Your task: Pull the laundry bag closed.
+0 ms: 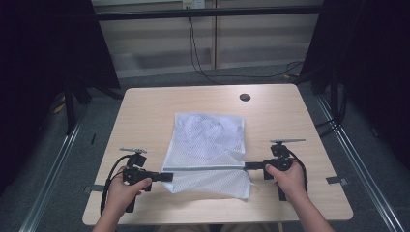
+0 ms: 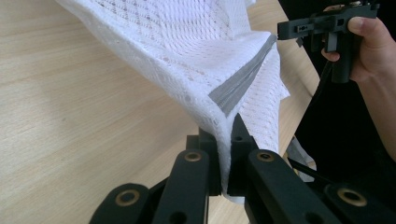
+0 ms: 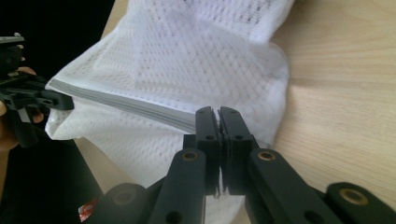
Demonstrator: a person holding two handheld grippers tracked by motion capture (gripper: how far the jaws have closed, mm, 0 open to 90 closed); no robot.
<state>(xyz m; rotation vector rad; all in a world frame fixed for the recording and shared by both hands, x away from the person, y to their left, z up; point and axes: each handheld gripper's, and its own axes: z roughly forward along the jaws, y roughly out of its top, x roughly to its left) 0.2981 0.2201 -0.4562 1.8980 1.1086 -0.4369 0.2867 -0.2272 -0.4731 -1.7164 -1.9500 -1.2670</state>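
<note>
While both our hands rest low over the near half of the table, we hold a white mesh bag stretched between the two grippers. Our left gripper is clamped on the bag's left end, right where the grey zip strip starts; in the left gripper view the jaws stand tight together with mesh pinched between them and the strip running away toward the other tool. Our right gripper is closed on the strip's opposite end; in the right gripper view its jaws are pressed on the fabric, and the strip leads off to the left gripper. Between the grippers the strip is pulled nearly straight and lifted off the wood. Beyond it the bag lies crumpled on the table, reaching toward the middle; a shorter flap hangs on our side of the strip. A dark round hole sits near the far edge, well apart from the bag.
</note>
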